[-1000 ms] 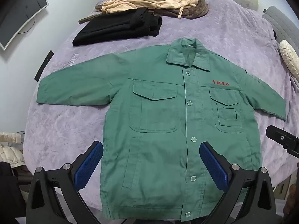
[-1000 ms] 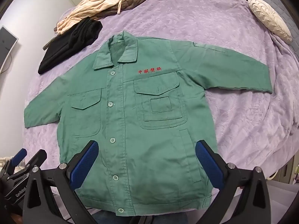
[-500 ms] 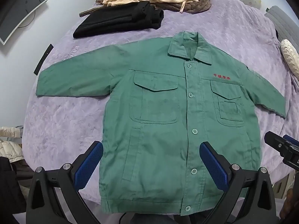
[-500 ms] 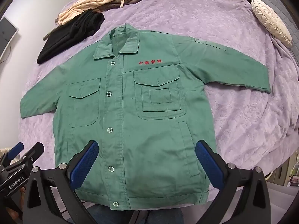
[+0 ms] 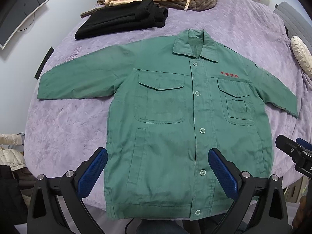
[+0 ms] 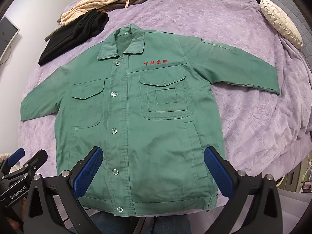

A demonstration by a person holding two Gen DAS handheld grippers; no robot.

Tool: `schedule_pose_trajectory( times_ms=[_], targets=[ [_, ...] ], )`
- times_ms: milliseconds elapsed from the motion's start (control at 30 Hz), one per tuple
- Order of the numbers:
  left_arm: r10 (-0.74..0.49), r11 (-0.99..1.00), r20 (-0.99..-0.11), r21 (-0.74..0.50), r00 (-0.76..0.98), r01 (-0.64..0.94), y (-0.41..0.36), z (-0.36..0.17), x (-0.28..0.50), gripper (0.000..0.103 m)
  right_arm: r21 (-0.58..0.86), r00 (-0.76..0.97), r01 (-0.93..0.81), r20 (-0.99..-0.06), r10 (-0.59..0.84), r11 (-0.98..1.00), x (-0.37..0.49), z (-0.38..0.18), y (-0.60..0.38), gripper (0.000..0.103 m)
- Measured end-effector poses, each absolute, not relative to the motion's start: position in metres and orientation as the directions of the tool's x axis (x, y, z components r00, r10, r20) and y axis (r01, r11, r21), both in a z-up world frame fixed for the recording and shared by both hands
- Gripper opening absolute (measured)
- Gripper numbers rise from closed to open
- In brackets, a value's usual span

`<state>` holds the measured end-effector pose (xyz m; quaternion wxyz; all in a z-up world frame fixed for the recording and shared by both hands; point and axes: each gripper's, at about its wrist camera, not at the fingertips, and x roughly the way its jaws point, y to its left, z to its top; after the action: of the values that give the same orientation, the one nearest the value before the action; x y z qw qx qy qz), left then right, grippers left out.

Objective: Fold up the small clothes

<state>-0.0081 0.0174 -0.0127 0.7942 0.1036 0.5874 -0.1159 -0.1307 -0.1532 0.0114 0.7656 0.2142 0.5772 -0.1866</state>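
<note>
— What's ahead of my tools?
— 1 green jacket (image 5: 175, 120) flat on the purple bedspread (image 6: 243, 117), hem under my left gripper (image 5: 158, 172) and right gripper (image 6: 153, 170), both spread apart, empty.
— Differences?
— Only my left view shows the monitor (image 5: 21, 9); 6 buttons there, 5 in the right.

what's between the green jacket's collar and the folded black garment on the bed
Only bare purple bedspread. In the left wrist view, a clear strip of it separates the green jacket collar from the folded black garment; they do not touch.
</note>
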Motion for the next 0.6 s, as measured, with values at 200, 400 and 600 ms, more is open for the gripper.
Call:
schedule_pose_trajectory(
  times_ms=[200, 400, 600],
  targets=[
    [-0.062, 0.952, -0.957, 0.028, 0.283, 0.303, 0.0181, -0.0137, -0.011, 0.103, 0.111, 0.261, 0.529, -0.965, -0.036, 0.842, -0.1329, 0.012, -0.1517, 0.103],
    [-0.062, 0.952, -0.957, 0.029, 0.284, 0.305, 0.0186, -0.0139, -0.0115, 0.103, 0.112, 0.261, 0.529, -0.965, -0.036, 0.841, -0.1329, 0.0117, -0.151, 0.103],
    [-0.061, 0.952, -0.957, 0.029, 0.284, 0.305, 0.0195, -0.0145, -0.0118, 0.103, 0.112, 0.26, 0.529, -0.965, -0.035, 0.841, -0.1335, 0.0116, -0.1501, 0.103]
  ],
)
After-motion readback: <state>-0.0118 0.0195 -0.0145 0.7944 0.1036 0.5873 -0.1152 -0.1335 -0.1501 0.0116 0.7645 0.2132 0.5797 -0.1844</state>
